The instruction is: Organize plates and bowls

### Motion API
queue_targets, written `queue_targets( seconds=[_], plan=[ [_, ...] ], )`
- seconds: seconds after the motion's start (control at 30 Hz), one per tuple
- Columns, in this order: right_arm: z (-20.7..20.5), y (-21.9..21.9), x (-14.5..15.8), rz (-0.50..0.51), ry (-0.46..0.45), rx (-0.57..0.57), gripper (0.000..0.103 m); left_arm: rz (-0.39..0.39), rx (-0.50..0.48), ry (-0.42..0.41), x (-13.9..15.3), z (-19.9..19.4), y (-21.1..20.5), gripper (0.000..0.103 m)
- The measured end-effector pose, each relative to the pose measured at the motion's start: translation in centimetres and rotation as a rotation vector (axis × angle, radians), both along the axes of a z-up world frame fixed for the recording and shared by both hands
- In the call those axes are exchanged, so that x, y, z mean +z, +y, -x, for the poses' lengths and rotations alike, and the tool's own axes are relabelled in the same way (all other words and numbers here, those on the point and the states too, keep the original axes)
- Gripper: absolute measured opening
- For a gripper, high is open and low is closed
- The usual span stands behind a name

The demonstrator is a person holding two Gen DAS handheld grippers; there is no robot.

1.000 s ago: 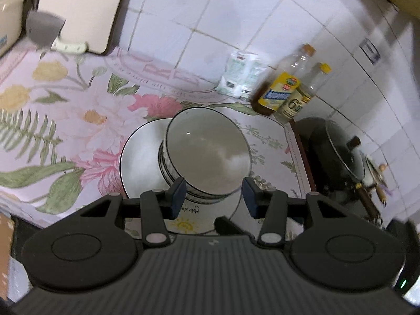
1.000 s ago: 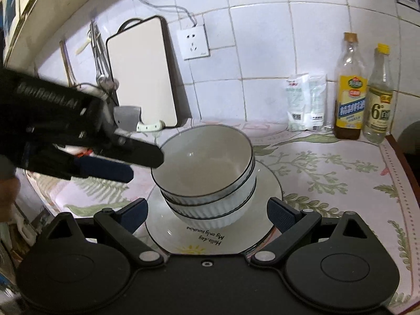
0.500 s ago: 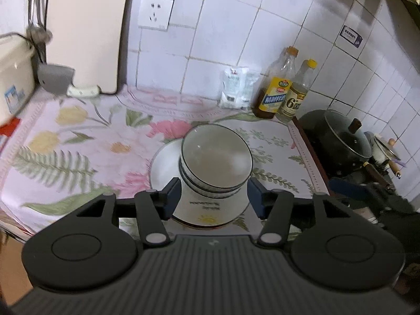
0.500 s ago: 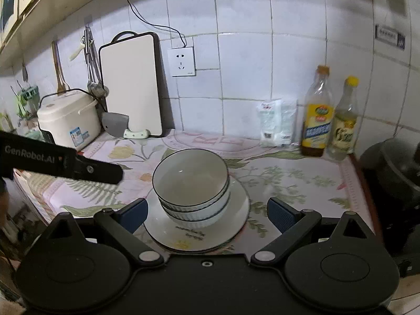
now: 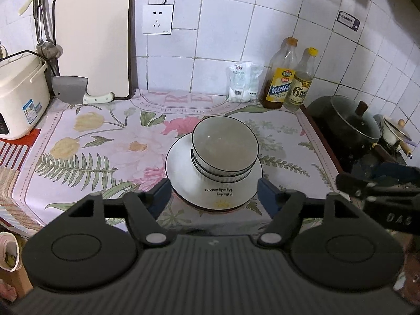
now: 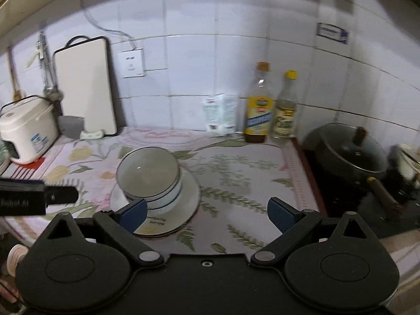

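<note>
A stack of white bowls with dark rims sits on a white plate on the flowered cloth; both also show in the right wrist view, the bowls on the plate. My left gripper is open and empty, held back from the plate at the counter's front edge. My right gripper is open and empty, held back and to the right of the stack. Each gripper shows at the edge of the other's view.
A rice cooker, a cleaver and a cutting board stand at the back left. A white bag and two bottles stand at the back wall. A lidded black pot sits on the stove at right.
Both grippers have pulled back and up from the stacked bowls, so the whole counter is in view. The left gripper's jaws have opened wider. The right gripper has drifted to the right.
</note>
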State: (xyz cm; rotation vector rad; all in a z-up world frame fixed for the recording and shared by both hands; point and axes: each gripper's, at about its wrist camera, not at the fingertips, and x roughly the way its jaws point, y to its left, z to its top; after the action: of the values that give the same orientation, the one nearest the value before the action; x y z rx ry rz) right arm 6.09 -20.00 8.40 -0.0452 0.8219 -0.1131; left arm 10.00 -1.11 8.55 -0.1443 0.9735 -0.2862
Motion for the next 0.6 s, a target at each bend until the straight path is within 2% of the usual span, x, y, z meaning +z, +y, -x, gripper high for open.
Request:
queue_targets(
  seconds=[0.07,0.2,0.27,0.5,0.6],
  plan=[
    [0.4,-0.2,0.6,-0.009,-0.005,-0.009,0.100,-0.006,0.003,0.000,0.1,0.1,0.0,0.080],
    [1.2,-0.2,1.9,-0.012,-0.039,0.040,0.100,-0.049,0.038,-0.039,1.1,0.5,-0.2,0.081],
    [1.3,-0.2,2.5,-0.021,-0.051,0.027,0.100,-0.067,0.044,-0.054,1.9,0.8,-0.3,0.081],
    [1.1,-0.5,3.7,-0.068,0.008,0.011,0.100,-0.067,0.140,-0.048,3.7,1.2,0.3,0.088],
    [1.5,-0.1,4.1,-0.049,0.019,0.011,0.100,-0.078,0.135,-0.054,4.0,1.6,0.3,0.088]
  ],
)
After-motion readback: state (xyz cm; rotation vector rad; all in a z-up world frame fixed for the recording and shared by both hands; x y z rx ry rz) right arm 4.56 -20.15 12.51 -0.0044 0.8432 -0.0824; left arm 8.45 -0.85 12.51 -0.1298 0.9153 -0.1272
